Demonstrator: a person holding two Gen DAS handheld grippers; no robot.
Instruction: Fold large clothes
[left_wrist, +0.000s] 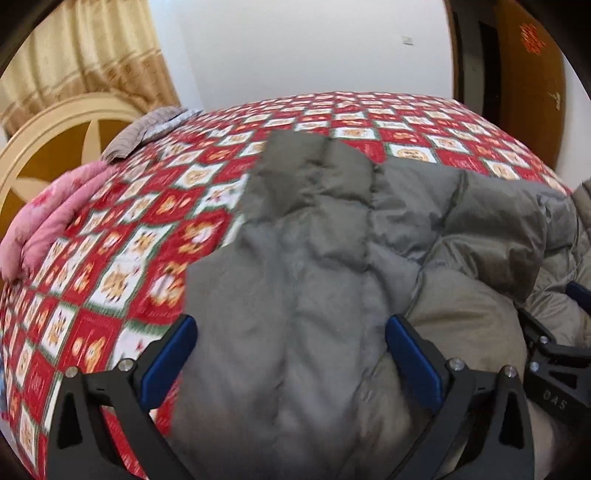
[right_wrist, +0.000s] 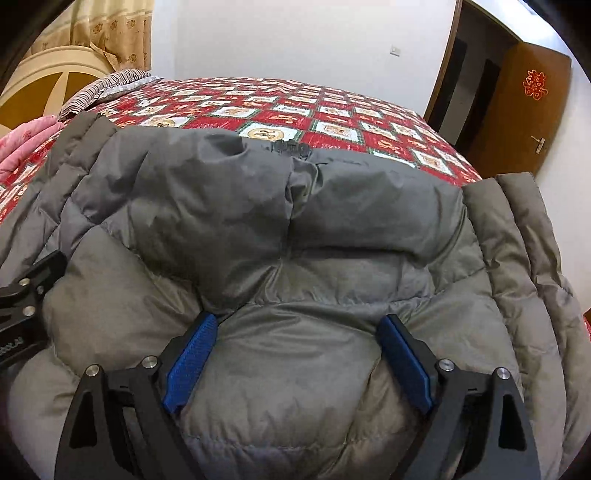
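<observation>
Two grippers hang over a bed, both tipped downward at a big grey puffer jacket (right_wrist: 295, 229) that lies spread across the near part of a red-and-white checked bedspread (left_wrist: 122, 243). The left gripper (left_wrist: 291, 343) has its blue-padded fingers (left_wrist: 173, 354) spread wide; the jacket's left portion, a long quilted panel, runs up between them, and the pads do not seem to pinch it. That view is smeared, so fine contact is hard to judge. The right gripper (right_wrist: 299, 343) also stands wide apart, its blue pads (right_wrist: 192, 354) resting at either side of a puffy mound of jacket fabric without squeezing it. From the right-hand camera the jacket's collar and zip top (right_wrist: 291, 149) sit at the far edge, with a quilted sleeve (right_wrist: 517, 229) lying along the right side. Each gripper shows at the edge of the other's view, close beside it. A pink quilt (left_wrist: 48, 225) and a striped pillow (right_wrist: 107, 86) lie by the cream headboard (left_wrist: 55, 136); a brown door (right_wrist: 517, 110) stands open at the right.
</observation>
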